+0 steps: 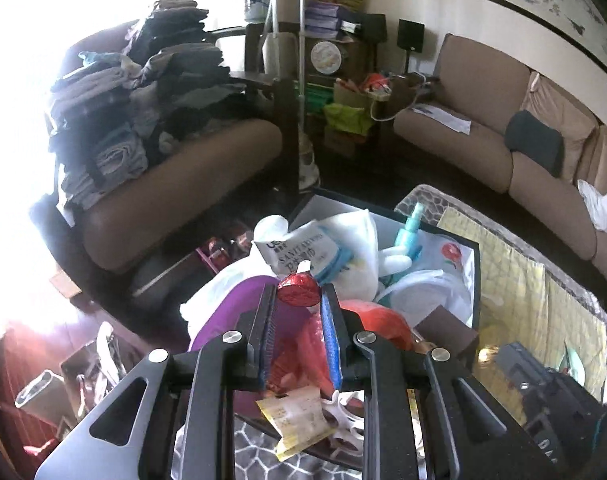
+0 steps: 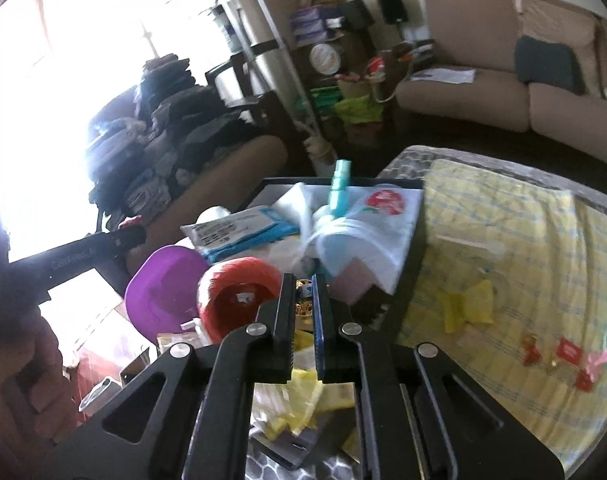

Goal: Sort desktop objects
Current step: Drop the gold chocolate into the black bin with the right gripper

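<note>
Pinching a red foil-wrapped sweet (image 1: 298, 289) at its fingertips, my left gripper (image 1: 296, 296) is narrowly parted and holds that piece above the clutter. Beyond its tips I note a white wipes packet (image 1: 303, 249) and a teal spray bottle (image 1: 410, 232) inside a dark-rimmed box (image 1: 476, 276). My right gripper (image 2: 303, 286) is almost fully closed; something small and gold-coloured shows between the pads, but I cannot tell whether it is gripped. To its left lie a red spool (image 2: 239, 292) and a purple lid (image 2: 163, 288); to its right, a yellow checked cloth (image 2: 523, 240).
</note>
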Action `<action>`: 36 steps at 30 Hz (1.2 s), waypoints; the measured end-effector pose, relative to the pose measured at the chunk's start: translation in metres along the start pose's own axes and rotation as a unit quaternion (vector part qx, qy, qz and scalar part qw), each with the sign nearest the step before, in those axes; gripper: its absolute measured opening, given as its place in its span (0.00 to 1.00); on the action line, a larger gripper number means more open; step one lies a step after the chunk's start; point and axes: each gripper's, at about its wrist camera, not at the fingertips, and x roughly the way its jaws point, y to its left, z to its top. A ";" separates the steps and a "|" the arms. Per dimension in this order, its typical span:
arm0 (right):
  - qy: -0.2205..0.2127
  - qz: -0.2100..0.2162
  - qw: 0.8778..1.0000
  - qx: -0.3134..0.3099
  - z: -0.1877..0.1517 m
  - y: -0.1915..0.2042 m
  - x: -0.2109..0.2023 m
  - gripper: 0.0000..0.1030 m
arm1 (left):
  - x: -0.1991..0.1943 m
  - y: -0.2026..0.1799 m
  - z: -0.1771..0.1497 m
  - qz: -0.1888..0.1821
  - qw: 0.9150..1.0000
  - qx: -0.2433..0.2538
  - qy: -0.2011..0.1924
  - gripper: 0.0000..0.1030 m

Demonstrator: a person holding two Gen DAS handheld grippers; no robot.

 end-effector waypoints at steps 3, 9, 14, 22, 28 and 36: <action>0.006 0.001 1.000 -0.014 0.001 0.011 0.010 0.07 | 0.004 0.005 0.001 -0.003 1.000 -0.007 0.008 0.20; 0.023 0.009 0.999 -0.023 -0.002 0.020 0.020 0.07 | 0.009 0.008 -0.002 0.000 1.000 -0.011 0.026 0.20; 0.036 0.022 0.999 -0.012 -0.004 0.016 0.023 0.08 | 0.013 0.006 -0.005 0.007 0.999 -0.004 0.036 0.23; 0.027 0.045 0.998 0.015 -0.002 0.003 0.003 0.61 | 0.004 -0.001 -0.005 0.024 0.999 0.006 0.042 0.79; 0.009 0.103 0.990 0.100 -0.007 -0.057 -0.037 0.75 | -0.013 -0.034 -0.005 -0.057 0.997 0.012 0.052 0.82; -0.046 -0.060 0.957 0.279 -0.040 -0.203 -0.127 0.77 | -0.006 -0.176 -0.037 -0.252 0.955 0.116 0.102 0.89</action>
